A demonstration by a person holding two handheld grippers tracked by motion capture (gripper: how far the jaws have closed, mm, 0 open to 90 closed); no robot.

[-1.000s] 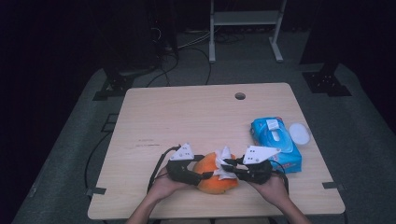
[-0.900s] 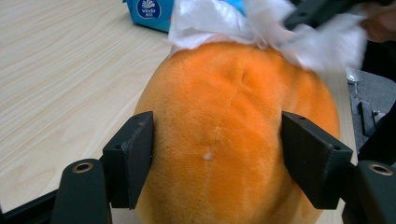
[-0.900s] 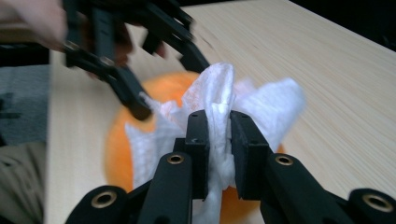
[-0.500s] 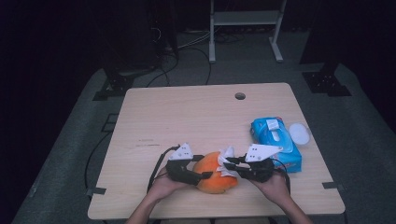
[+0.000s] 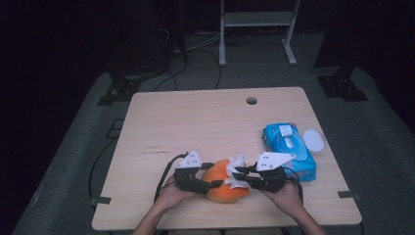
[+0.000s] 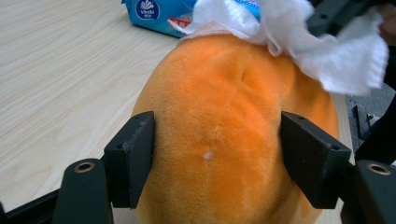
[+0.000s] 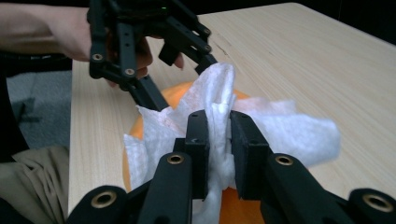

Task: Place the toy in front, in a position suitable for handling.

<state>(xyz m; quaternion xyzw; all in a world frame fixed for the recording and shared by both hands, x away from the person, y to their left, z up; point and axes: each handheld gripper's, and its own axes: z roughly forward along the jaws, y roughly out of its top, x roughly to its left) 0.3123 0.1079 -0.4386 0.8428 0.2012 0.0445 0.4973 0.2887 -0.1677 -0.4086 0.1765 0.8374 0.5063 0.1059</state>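
Crumpled white tissue [image 7: 219, 126] shifted slightly across the plush orange toy [image 6: 233, 135].

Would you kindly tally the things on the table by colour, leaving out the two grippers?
Orange: 1, the plush toy, clamped between the pads of the left gripper
White: 2, the wipe pinched in the right gripper and the round lid
Blue: 1, the wipes pack
Total: 4
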